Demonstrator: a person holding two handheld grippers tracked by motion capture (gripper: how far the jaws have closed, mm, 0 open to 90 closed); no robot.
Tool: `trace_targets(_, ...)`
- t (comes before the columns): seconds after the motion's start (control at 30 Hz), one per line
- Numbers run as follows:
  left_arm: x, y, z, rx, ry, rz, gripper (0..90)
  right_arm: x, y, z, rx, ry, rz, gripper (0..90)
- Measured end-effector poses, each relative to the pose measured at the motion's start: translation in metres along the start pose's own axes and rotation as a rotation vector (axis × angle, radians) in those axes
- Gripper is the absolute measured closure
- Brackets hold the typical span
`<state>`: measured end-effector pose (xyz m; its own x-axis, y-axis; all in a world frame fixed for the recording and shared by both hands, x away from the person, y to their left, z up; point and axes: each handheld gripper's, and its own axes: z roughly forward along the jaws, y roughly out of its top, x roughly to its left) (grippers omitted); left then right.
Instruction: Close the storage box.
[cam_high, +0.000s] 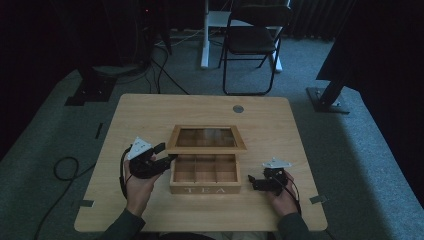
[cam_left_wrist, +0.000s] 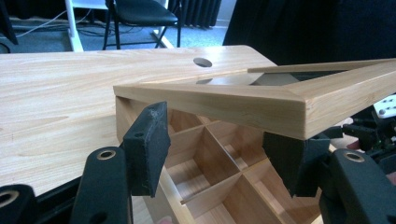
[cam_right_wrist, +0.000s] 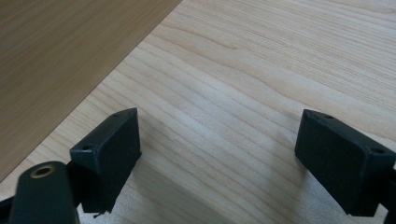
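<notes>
Left gripper (cam_left_wrist: 219, 154): jaws stand apart, holding nothing. Between and just beyond them lies the left front corner of the lid (cam_left_wrist: 261, 105), a glass-paned wooden frame raised at a slant. One pad sits below the lid's front edge at 10 o'clock from the gap; the other sits under the corner at 2 o'clock. Whether either pad touches the wood cannot be told. Beneath the lid, the tea box (cam_left_wrist: 205, 163) shows open compartments, all empty as far as visible.

In the high view, the left gripper (cam_high: 162, 152) is at the box's left end, at 9 o'clock from the tea box (cam_high: 205, 187). The lid (cam_high: 206, 149) tilts back toward 12 o'clock, its long axis running 9 to 3, parallel to the box.

Right gripper (cam_right_wrist: 217, 158): jaws wide apart, nothing between them, bare table (cam_right_wrist: 261, 70) beneath. In the high view it (cam_high: 254, 181) rests at 3 o'clock from the box, near but apart.

Judgement: the left hand (cam_high: 140, 187) is the nearer to the lid; any move on the lid turns on that left corner.
</notes>
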<state>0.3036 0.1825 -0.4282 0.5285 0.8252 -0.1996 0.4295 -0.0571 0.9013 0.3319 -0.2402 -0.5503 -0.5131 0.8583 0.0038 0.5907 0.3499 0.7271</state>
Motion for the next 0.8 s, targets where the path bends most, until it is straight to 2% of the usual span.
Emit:
trace_targets(0.5,0.0,-0.013,-0.001,0.025,-0.018,0.003,41.1,0.0,0.0,0.0,0.001,0.0,0.001,13.8)
trace_targets(0.8,-0.002,-0.021,-0.001,0.043,-0.046,0.023,39.6,0.0,0.0,0.0,0.001,0.0,0.003,13.8)
